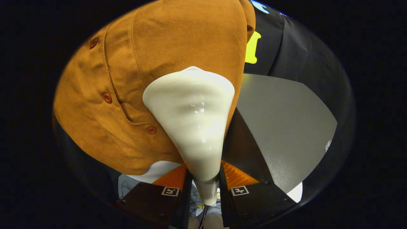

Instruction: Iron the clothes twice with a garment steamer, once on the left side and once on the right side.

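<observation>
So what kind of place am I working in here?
Likely a staged recording booth rather than a home: black cloth wall, a grey panel, and a tan buttoned garment hanging ahead. The gripper is shut on a white garment steamer against it.

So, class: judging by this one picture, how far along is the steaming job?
Done: the gripper is shut on the white steamer, picked up. In hand: the steamer's head lies against the brown shirt, beside the buttons. Left: one picture cannot show which side's pass this is, so count both as unconfirmed.
</observation>
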The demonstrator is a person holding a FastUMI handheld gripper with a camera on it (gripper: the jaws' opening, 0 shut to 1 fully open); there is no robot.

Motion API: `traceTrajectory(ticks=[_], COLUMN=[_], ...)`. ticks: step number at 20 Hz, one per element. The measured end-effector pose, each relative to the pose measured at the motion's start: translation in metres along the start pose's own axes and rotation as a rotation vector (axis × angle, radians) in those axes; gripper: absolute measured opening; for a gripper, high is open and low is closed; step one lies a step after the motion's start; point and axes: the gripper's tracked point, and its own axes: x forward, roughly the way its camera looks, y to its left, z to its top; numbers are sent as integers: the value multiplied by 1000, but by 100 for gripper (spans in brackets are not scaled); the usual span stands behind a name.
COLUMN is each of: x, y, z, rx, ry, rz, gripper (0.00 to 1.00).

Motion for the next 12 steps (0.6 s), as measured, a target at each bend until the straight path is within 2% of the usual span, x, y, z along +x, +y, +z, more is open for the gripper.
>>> traceTrajectory(ticks=[6,12], x=[-4,-16], y=[-2,6], z=[11,59], rx=[9,14], ry=[-66,-303], rz=[-18,-16], gripper=[43,43])
